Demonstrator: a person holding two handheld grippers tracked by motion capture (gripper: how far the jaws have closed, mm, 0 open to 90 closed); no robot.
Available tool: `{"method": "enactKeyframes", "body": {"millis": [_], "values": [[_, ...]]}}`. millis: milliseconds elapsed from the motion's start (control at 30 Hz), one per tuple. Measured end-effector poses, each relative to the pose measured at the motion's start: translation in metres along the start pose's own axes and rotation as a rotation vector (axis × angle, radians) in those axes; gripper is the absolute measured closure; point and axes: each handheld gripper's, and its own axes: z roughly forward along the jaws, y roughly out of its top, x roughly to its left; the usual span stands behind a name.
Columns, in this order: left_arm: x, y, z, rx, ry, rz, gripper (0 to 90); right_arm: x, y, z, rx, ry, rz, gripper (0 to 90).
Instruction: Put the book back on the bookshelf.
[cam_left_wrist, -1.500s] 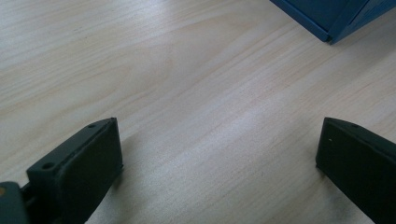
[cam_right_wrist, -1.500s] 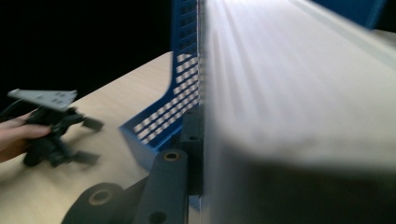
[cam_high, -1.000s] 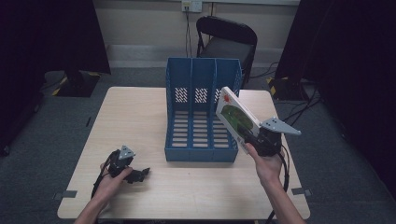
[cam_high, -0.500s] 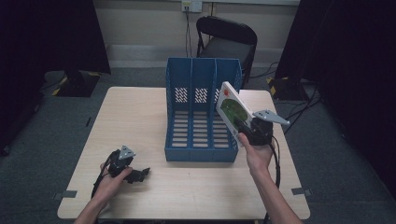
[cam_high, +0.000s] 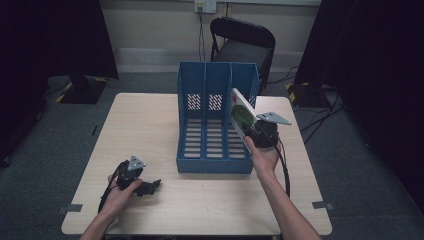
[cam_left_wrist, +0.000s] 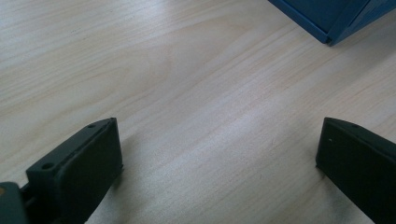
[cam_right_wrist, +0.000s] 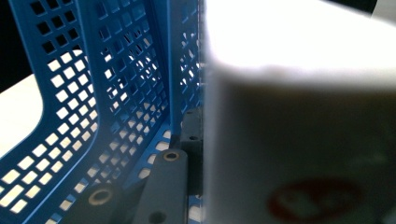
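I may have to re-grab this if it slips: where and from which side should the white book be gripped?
Grip the white book across its thin lower end, from the person's side, as the right gripper does. It stands tilted on edge over the blue file rack, leaving that end free.

blue file rack (cam_high: 215, 125) blocks table (cam_high: 140, 130) centre, open tabletop left and front

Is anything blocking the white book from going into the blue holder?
Nothing visible blocks it. The right gripper is clamped on the white book, which tilts over the rightmost slot of the blue file holder. That slot looks empty in the high view, and so do the other two. The left gripper rests open on the table.
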Motion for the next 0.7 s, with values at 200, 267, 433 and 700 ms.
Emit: {"method": "enactKeyframes", "body": {"millis": [200,267,433,700], "values": [[0.000,0.000,0.000,-0.004,0.002,-0.001,0.1,-0.003,-0.009,0.018,0.039,-0.016,0.023,76.3],[0.000,0.000,0.000,-0.004,0.002,-0.001,0.1,-0.001,-0.011,0.023,0.050,-0.023,0.008,76.3],[0.000,0.000,0.000,-0.003,0.002,0.000,0.1,0.001,-0.014,0.035,0.079,-0.049,0.006,76.3],[-0.001,0.000,0.000,-0.003,0.003,0.000,0.1,-0.005,-0.018,0.044,0.109,-0.086,0.008,76.3]]}}
